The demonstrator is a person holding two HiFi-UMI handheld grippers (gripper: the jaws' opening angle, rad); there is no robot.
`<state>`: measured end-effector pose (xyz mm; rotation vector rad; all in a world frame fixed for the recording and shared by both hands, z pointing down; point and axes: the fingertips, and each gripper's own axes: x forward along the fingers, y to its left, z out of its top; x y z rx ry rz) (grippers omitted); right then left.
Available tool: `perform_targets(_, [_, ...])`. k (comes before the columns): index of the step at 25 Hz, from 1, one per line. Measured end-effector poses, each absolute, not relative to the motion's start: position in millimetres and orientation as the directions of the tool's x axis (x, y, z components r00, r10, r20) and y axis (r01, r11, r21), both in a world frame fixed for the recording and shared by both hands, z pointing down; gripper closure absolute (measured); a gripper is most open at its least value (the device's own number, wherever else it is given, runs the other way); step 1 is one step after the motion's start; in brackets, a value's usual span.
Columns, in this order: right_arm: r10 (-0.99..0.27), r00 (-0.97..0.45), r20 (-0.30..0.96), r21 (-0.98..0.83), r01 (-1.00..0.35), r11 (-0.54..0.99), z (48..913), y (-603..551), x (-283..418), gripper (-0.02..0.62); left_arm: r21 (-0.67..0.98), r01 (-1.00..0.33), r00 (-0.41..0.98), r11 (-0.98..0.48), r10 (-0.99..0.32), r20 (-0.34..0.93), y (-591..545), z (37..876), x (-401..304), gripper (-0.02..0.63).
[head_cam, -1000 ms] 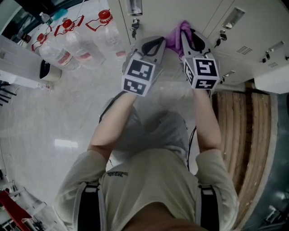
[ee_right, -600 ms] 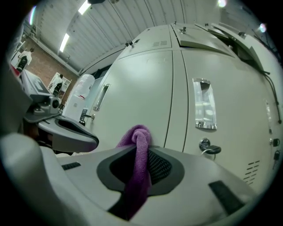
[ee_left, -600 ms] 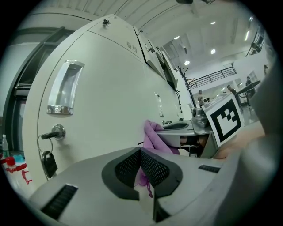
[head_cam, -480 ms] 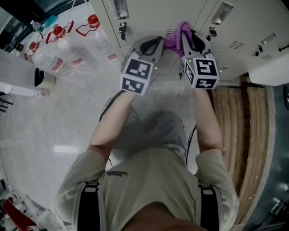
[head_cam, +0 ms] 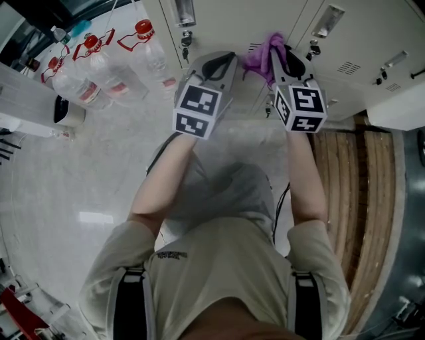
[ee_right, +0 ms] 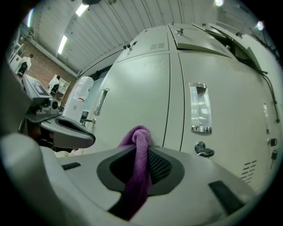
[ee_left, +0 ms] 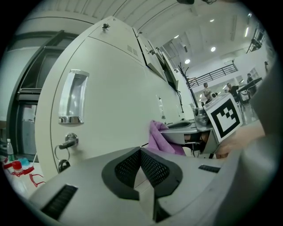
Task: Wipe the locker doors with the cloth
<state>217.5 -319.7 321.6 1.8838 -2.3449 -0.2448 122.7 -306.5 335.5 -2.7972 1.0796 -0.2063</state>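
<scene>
- Cloth (head_cam: 264, 52), purple and bunched, is clamped between the jaws of the right gripper (head_cam: 280, 48); its free end lies against the pale locker doors (head_cam: 246, 18), close to the seam between two doors.
- Left gripper (head_cam: 219, 61) hangs just beside the right one, to its left, with its jaws pressed together at the tips and nothing between them.
- Keys (head_cam: 186, 41) dangle from a lock on the door left of the cloth, and another lock with a key sits to the right of the right gripper.
- Water bottles (head_cam: 99, 63) with red caps lie in packs on the glossy floor (head_cam: 73, 179) at the left, touching the foot of the lockers; wooden slats (head_cam: 355, 179) cover the ground at the right.
- In the right gripper view the cloth (ee_right: 139, 163) runs down through the jaws, and a recessed metal handle (ee_right: 200, 108) with a keyed lock (ee_right: 203, 151) below it shows on the next door.
- From the left gripper view the cloth (ee_left: 155, 136) peeks past the door, with the right gripper's marker cube (ee_left: 225, 117) behind it.
- Bare door surface spreads above and to both sides of the cloth.
</scene>
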Motion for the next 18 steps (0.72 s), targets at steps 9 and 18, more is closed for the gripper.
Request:
perform_targets(9, [-0.961, -0.259, -0.1, 0.22, -0.947, 0.233, 274, -287, 204, 0.537, -0.204, -0.683, 0.715, -0.701, -0.699, 0.008, -290, 293, 97, 0.604])
perform_targets(18, [-0.915, -0.333, -0.228, 0.27, -0.925, 0.269, 214, -225, 178, 0.538, -0.253, -0.688, 0.72, -0.68, -0.685, -0.113, -244, 232, 69, 0.604])
